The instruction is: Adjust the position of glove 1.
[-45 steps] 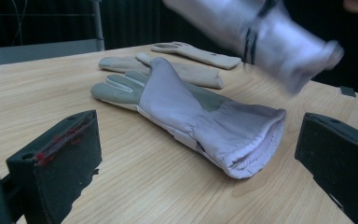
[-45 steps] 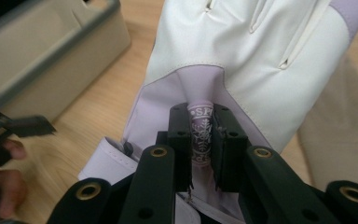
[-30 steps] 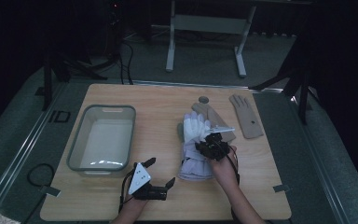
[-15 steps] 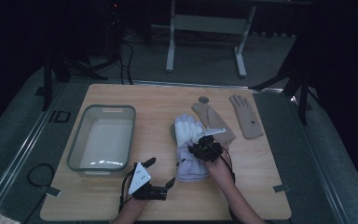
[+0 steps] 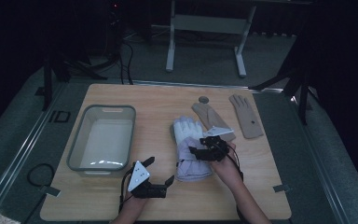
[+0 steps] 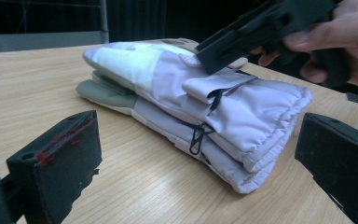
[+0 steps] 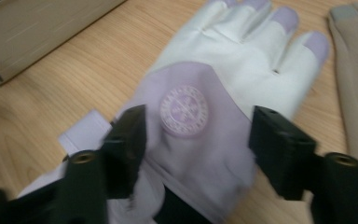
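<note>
Our right gripper (image 5: pixel 199 150) has slid back down the soft, padded gloves (image 5: pixel 189 148), jaws spread over the cuff; left gripper (image 5: pixel 161 171) waits open.

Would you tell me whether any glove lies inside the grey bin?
No, the grey bin holds nothing; the lilac gloves lie on the table beside it.

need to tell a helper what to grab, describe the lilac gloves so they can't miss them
On the wooden table, look right of the clear bin, near the middle. The lilac gloves lie stacked there under the right gripper. Unlike the two flat tan gloves behind, they are puffy, with white fingers.
</note>
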Demonstrator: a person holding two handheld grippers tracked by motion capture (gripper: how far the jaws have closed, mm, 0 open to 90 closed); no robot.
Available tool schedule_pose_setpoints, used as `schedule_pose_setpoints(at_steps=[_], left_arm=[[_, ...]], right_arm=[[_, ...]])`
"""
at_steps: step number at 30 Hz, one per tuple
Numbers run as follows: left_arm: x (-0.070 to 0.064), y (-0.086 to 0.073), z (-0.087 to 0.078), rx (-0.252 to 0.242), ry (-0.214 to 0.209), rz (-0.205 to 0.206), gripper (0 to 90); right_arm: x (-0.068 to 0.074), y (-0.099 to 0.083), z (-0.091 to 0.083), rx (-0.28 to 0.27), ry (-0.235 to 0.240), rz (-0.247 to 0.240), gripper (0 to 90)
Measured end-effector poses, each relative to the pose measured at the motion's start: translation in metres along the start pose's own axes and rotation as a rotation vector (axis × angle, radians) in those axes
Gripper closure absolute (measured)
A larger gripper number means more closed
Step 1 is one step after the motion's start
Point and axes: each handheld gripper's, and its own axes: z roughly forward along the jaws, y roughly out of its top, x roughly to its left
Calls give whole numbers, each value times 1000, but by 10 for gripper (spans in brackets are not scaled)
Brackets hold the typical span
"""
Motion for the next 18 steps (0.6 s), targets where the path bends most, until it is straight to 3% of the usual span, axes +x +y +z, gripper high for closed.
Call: schedule_pose_setpoints(at_steps=[1, 5, 8, 10, 12, 15, 16, 18], left_arm=[[0, 0, 0, 7, 7, -1, 2], [-1, 2, 2, 78, 24, -12, 2], [0, 7, 3, 122, -7, -80, 2], [-1, 10, 4, 135, -10, -87, 2], [-2, 17, 8, 161, -14, -108, 2], [-3, 26, 15, 191, 2, -143, 12], [-3, 30, 19, 200, 5, -150, 13], [-4, 37, 26, 217, 6, -152, 13]], right_arm=[[-3, -1, -3, 3, 4, 3, 281], [-18, -9, -14, -10, 31, 37, 210], [-26, -15, -22, -11, 41, 60, 106], [-28, -17, -24, -16, 32, 69, 104], [-32, -20, -30, -16, 62, 125, 110], [-36, -18, -35, -24, 27, 148, 283], [-38, -18, -36, -36, 24, 152, 377], [-39, -15, -36, -46, 14, 159, 479]])
